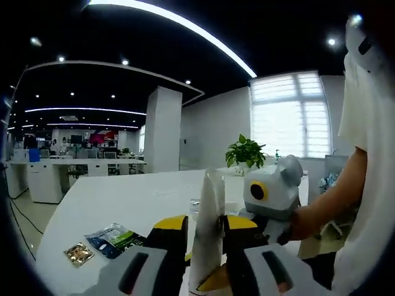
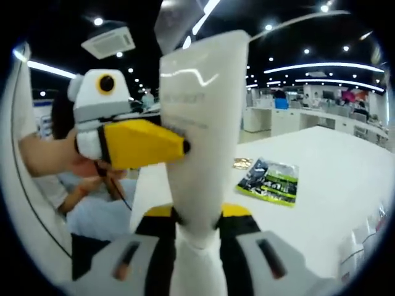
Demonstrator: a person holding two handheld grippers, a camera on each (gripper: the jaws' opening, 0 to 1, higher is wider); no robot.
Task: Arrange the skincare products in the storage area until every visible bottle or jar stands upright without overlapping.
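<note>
My left gripper [image 1: 207, 253] and right gripper [image 2: 197, 225] both squeeze the white tube [image 2: 200, 142], held up above the table [image 2: 327, 185]. Two packets [image 2: 270, 179] lie flat near the table's edge.

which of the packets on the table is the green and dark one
The larger sachet, lying flat nearer the right gripper; the small packet beyond it is gold.
</note>
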